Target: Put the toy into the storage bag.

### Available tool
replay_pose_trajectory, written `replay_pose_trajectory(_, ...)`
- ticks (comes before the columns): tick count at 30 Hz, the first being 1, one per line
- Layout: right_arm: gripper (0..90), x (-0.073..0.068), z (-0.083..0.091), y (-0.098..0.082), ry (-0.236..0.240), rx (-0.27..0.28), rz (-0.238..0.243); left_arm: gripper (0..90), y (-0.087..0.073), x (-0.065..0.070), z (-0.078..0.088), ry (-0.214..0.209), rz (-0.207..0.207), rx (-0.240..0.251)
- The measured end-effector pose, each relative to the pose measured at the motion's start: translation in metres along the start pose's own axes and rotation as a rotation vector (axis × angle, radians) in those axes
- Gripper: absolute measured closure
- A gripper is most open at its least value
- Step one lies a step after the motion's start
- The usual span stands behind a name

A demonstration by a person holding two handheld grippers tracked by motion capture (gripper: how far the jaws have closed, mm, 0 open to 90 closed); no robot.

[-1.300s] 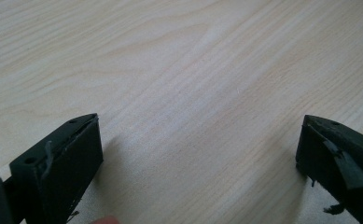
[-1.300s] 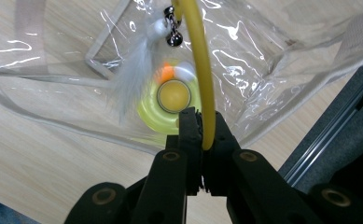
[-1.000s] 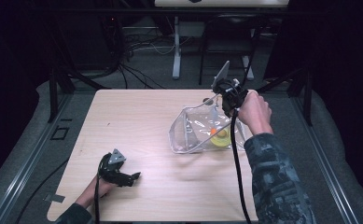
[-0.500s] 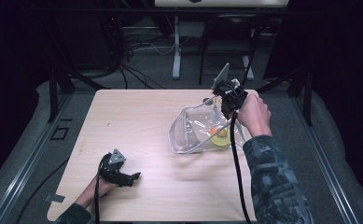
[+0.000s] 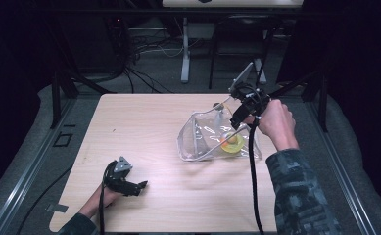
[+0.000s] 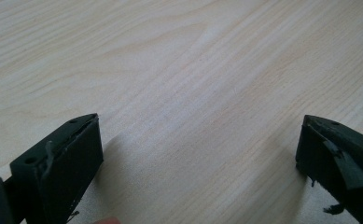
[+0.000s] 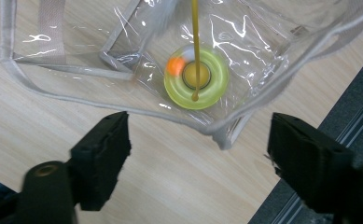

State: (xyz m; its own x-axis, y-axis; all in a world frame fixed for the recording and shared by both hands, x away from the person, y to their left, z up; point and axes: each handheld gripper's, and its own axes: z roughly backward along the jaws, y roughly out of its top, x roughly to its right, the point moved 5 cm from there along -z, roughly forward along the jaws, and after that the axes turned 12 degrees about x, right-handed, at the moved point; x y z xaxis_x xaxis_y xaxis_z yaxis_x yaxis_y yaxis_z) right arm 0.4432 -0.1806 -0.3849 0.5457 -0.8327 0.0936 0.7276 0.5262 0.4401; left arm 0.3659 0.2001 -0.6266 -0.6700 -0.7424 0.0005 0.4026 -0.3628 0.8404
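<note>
A clear plastic bag (image 5: 205, 139) with grey-white edging lies at the right of the wooden table. Inside it is a yellow-green ring (image 5: 232, 145) with a small orange ball (image 5: 226, 142) against it. In the right gripper view the ring (image 7: 216, 88) and ball (image 7: 175, 65) show through the plastic, and a thin yellow rod (image 7: 195, 37) runs down over the ring's hole. My right gripper (image 5: 236, 120) (image 7: 198, 140) hangs open above the bag's far right side, holding nothing. My left gripper (image 5: 138, 187) (image 6: 200, 135) rests open on bare wood at the front left.
The table's right edge (image 7: 310, 116) is close beside the bag, with a metal rail and grey floor beyond it. The right gripper's black cable (image 5: 251, 181) trails down over the table toward the person's sleeve (image 5: 296, 196). Stands and cables crowd the floor behind the table.
The right hand and its gripper have shifted slightly to the right and nearer over the bag. The left gripper has stayed still.
</note>
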Motion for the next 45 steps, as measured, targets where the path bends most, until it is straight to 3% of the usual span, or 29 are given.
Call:
replay_pose_trajectory(1, 16.3, 0.0, 0.0, 0.0, 0.0, 0.0, 0.0, 0.5, 0.0, 0.0, 0.0, 0.0, 0.001, 0.0)
replay_pose_trajectory(5, 0.0, 0.004, 0.009, -0.01, -0.027, 0.019, -0.017, 0.5, 0.0, 0.0, 0.0, 0.0, 0.0, 0.0)
replay_pose_trajectory(10, 0.0, 0.002, 0.014, -0.02, -0.031, 0.048, -0.014, 0.5, 0.0, 0.0, -0.001, 0.009, 0.001, 0.009)
replay_pose_trajectory(20, 0.0, 0.0, 0.016, -0.045, -0.031, 0.044, -0.028, 0.5, 0.0, 0.001, -0.001, 0.01, 0.004, 0.013)
replay_pose_trajectory(33, 0.0, -0.006, -0.003, -0.085, -0.013, 0.035, -0.049, 0.5, 0.0, 0.0, -0.001, 0.012, 0.002, 0.012)
replay_pose_trajectory(42, 0.0, -0.011, -0.029, -0.116, 0.013, 0.009, -0.075, 0.5, 0.0, 0.001, -0.001, 0.012, 0.003, 0.012)
replay_pose_trajectory(45, 0.0, -0.013, -0.043, -0.13, 0.031, 0.012, -0.103, 0.5, 0.0, 0.001, -0.001, 0.012, 0.003, 0.012)
